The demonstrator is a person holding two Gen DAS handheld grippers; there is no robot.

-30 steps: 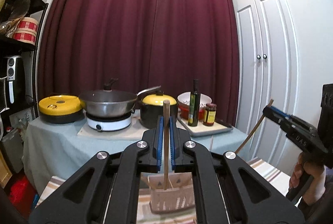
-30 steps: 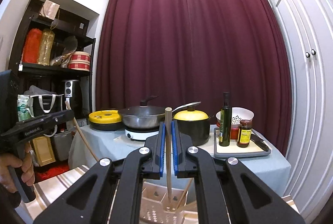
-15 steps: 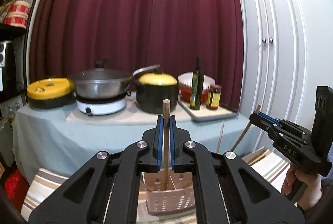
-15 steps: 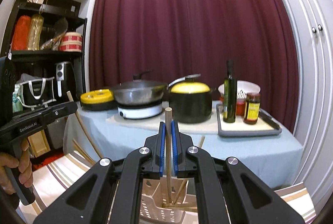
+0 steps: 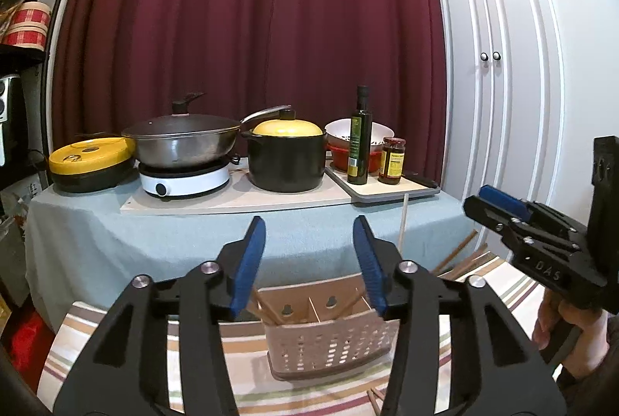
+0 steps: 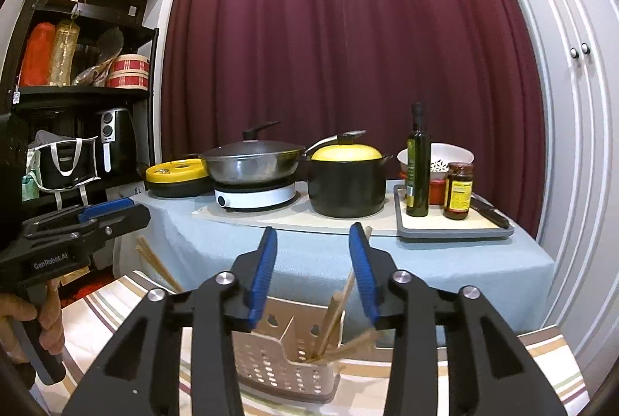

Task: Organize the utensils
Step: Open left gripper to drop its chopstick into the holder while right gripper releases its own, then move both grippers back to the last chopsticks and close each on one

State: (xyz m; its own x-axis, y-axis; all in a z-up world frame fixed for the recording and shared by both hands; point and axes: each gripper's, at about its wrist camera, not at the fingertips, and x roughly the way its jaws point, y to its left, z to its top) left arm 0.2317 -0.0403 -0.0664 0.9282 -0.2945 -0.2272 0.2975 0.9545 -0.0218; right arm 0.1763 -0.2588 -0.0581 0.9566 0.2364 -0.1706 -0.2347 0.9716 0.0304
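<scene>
Blue-padded and spread wide with nothing between its fingers, the left gripper (image 5: pixel 309 261) hangs just above the perforated basket (image 5: pixel 332 346) on the striped cloth (image 5: pixel 69 358), at six o'clock in its view — placed, I judge, so a chopstick falls straight into a compartment. Wooden chopsticks (image 6: pixel 332 315) lean inside. The right gripper (image 6: pixel 313 269) is likewise splayed and empty over the same basket. Only the left view shows stray sticks (image 5: pixel 460 257) at three o'clock and one pale stick (image 5: pixel 402 222) upright; only the right shows more sticks (image 6: pixel 154 261) at nine o'clock — work remaining, I judge.
</scene>
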